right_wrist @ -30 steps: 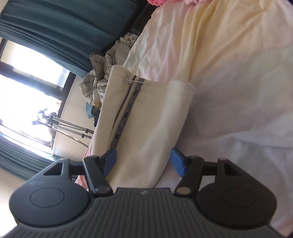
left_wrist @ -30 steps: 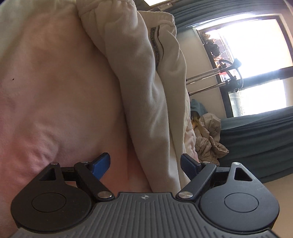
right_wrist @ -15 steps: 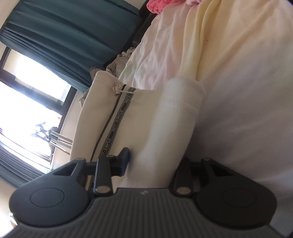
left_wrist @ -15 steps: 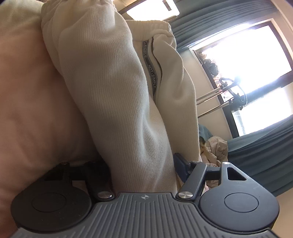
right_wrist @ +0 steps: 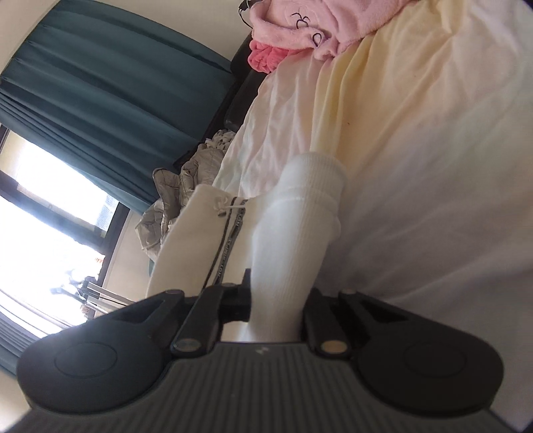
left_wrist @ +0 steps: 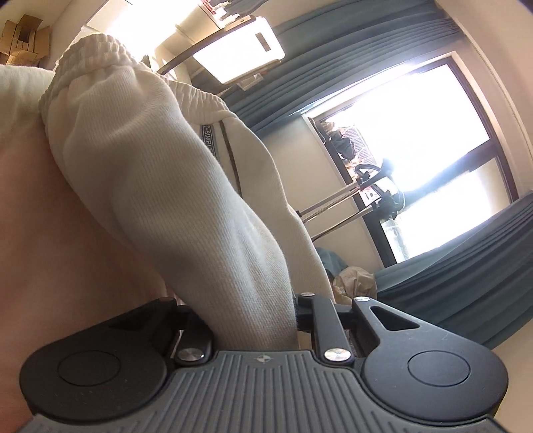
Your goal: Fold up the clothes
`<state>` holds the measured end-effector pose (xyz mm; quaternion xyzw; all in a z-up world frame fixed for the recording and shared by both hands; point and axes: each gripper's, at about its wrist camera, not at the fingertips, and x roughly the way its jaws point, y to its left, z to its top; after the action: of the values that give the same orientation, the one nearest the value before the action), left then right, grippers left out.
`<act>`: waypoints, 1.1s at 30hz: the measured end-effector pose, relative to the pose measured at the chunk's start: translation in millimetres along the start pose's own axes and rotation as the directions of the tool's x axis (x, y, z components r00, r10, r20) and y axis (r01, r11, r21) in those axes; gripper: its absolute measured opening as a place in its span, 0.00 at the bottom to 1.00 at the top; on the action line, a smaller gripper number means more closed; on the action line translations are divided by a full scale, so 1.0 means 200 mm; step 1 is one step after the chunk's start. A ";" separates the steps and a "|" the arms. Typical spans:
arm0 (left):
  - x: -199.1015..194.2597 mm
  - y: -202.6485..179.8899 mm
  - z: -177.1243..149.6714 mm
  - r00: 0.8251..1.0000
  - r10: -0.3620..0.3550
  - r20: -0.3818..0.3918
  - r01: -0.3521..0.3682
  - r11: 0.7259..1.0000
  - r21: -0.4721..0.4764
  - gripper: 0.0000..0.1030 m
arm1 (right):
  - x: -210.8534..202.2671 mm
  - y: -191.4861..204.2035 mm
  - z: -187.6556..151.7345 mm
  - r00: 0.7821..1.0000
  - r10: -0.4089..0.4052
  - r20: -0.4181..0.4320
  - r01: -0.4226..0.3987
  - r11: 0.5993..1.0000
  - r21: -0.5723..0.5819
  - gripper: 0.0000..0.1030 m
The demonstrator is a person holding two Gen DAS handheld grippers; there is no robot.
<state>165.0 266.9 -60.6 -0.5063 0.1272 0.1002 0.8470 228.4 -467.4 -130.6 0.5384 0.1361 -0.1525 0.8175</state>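
Cream sweatpants (left_wrist: 186, 206) with a grey lettered side stripe lie folded on a pale bed sheet (left_wrist: 50, 233). My left gripper (left_wrist: 248, 319) is shut on a thick fold of them, near the elastic waistband end. In the right wrist view the same sweatpants (right_wrist: 293, 239) run away from me, with the drawstring visible. My right gripper (right_wrist: 276, 316) is shut on the ribbed cuff end and holds it raised above the sheet (right_wrist: 433, 166). The fingertips of both grippers are hidden in the cloth.
A pink fluffy garment (right_wrist: 299, 23) lies at the far end of the bed. Crumpled beige laundry (right_wrist: 180, 186) lies beside the bed, also in the left view (left_wrist: 353, 279). Teal curtains (right_wrist: 100, 100), a bright window (left_wrist: 433, 140) and a metal stand (left_wrist: 359, 203) are behind.
Both grippers have closed on the sweatpants, which were between open jaws a second ago. Both have lifted their folds off the sheet and tilted upward.
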 end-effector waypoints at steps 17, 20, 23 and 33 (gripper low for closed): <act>-0.29 0.01 -0.05 0.970 0.204 -0.131 -0.168 0.955 0.245 0.28 | -0.39 -0.32 -0.05 0.993 -0.107 -0.045 0.112 0.985 0.132 0.09; -0.33 -0.02 -0.06 0.962 0.227 -0.153 -0.177 0.941 0.287 0.54 | -0.38 -0.31 -0.07 0.992 -0.121 -0.038 0.123 0.990 0.067 0.10; -0.41 -0.06 -0.09 0.957 0.245 -0.158 -0.173 0.913 0.371 0.72 | -0.37 -0.33 -0.08 0.993 -0.111 -0.038 0.114 0.990 0.085 0.11; -0.66 -0.27 -0.30 0.966 0.245 -0.088 -0.150 0.801 0.580 0.83 | -0.37 -0.32 -0.09 0.992 -0.121 -0.031 0.123 0.990 0.068 0.14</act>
<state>50.2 183.8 -0.6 -0.2210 0.2703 0.1049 0.9312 133.8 -466.3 -162.7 0.5594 0.1744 -0.1995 0.7854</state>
